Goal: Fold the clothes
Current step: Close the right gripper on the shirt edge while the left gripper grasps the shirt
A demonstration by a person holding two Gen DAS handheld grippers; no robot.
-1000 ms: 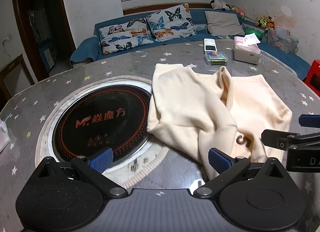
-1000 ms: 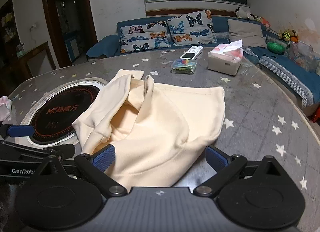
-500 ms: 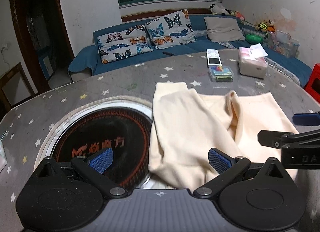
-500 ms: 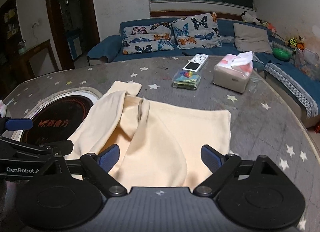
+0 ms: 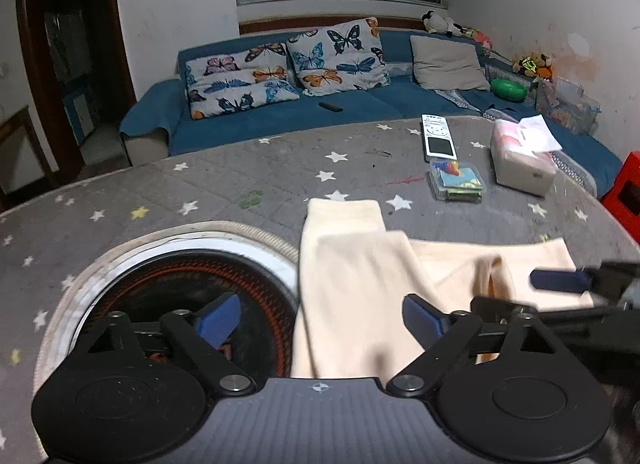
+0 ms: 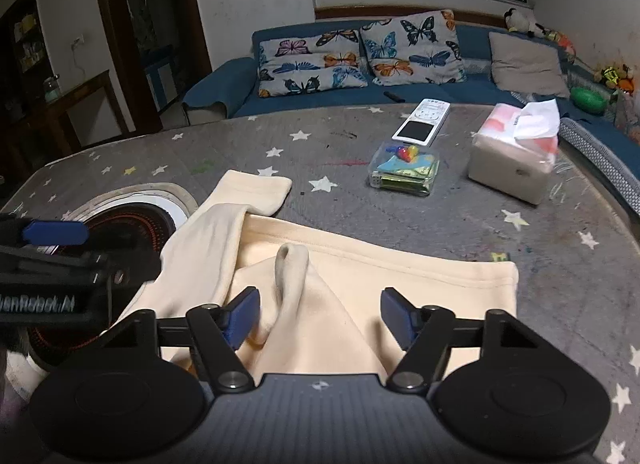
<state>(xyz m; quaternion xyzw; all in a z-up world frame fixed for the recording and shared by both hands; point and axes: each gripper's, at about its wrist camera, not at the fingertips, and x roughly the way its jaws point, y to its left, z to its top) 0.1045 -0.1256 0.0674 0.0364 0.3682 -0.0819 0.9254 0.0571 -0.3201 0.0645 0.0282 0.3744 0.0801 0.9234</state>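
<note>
Jaws: left gripper point(image 5: 320, 318) stands wide open, nothing between its blue pads; right gripper point(image 6: 318, 314) likewise wide open, a raised loop of cloth standing in the gap but not pinched.

Garment point(image 6: 320, 284): cream sweatshirt, lying on the table point(image 6: 560, 264) directly ahead of both grippers, at 12 o'clock and close in. One sleeve point(image 6: 244, 195) runs out toward 11 o'clock in the right view, its cuff flat on the table. The far hem lies straight. The middle is rumpled, with a loose upright fold.

Progress, judged: early. The piece is roughly spread and partly laid over itself, but no clean fold shows. Left to do: flatten the bunched middle, bring the sleeve in, fold the body.

Cooktop point(image 5: 168, 304): round, black, set into the table at 10 o'clock of the garment; the cloth's left edge overlaps its rim.

Plastic box point(image 6: 406, 171), remote point(image 6: 422, 121), tissue box point(image 6: 512, 159): at 1 to 2 o'clock, well apart from the garment.

Sofa point(image 6: 312, 103) with butterfly cushions: beyond the table at 12 o'clock.
</note>
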